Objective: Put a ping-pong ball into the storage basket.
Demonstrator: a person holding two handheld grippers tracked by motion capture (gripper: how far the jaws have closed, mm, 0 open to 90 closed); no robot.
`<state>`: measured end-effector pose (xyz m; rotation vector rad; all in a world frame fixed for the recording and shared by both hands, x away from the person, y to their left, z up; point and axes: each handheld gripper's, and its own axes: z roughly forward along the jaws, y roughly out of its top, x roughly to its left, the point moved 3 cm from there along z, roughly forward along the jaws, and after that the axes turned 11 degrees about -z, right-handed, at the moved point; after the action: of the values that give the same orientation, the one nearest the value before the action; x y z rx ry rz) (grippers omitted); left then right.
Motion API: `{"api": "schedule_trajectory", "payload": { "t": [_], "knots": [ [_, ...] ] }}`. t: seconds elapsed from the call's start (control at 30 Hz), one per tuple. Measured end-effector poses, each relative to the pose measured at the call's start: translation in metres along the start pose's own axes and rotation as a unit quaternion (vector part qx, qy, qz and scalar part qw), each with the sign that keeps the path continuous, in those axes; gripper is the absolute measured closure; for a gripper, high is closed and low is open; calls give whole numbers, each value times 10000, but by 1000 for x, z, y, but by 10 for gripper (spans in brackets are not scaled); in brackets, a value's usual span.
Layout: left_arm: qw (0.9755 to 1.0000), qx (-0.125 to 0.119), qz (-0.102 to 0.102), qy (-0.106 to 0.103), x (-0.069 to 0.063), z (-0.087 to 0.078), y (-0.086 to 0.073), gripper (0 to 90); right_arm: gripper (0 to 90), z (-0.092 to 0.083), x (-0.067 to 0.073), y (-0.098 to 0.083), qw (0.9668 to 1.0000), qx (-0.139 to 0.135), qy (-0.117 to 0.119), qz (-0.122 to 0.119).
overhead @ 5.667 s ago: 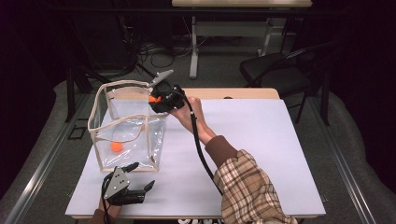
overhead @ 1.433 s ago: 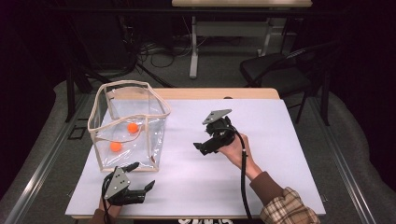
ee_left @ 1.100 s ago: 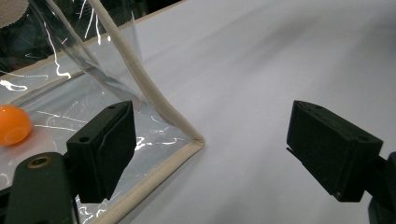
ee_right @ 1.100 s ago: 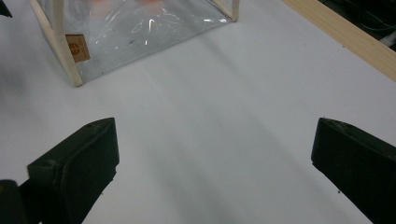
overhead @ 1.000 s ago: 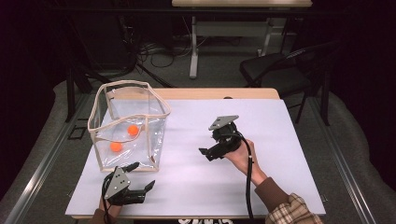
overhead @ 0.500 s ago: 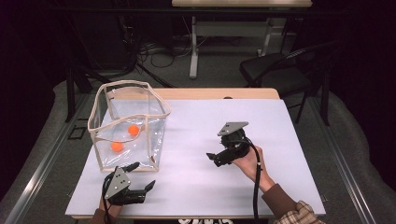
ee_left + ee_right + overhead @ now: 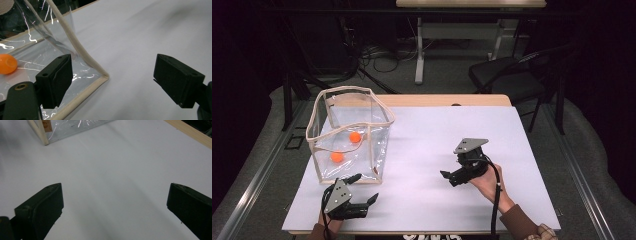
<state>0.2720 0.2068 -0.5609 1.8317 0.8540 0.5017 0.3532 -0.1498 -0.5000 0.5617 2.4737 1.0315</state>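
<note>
A clear plastic bag (image 7: 349,132) with cream piping stands open on the left of the worktop (image 7: 432,150), holding two orange balls (image 7: 346,147). The left claw (image 7: 363,191) rests just beside its near corner, released and empty. The right claw (image 7: 448,177) hovers well apart, also spread wide. The worktop is white; behind it, a dark room with a chair (image 7: 507,80).
</note>
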Motion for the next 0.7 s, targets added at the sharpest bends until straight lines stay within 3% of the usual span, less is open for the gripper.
{"api": "schedule_trajectory", "payload": {
  "t": [0.7],
  "knots": [
    [10000, 6, 8, -2, 0, 0, 0, 158, 1, -20, 14, -48, 9998, -206, -81, 33]
  ]
}}
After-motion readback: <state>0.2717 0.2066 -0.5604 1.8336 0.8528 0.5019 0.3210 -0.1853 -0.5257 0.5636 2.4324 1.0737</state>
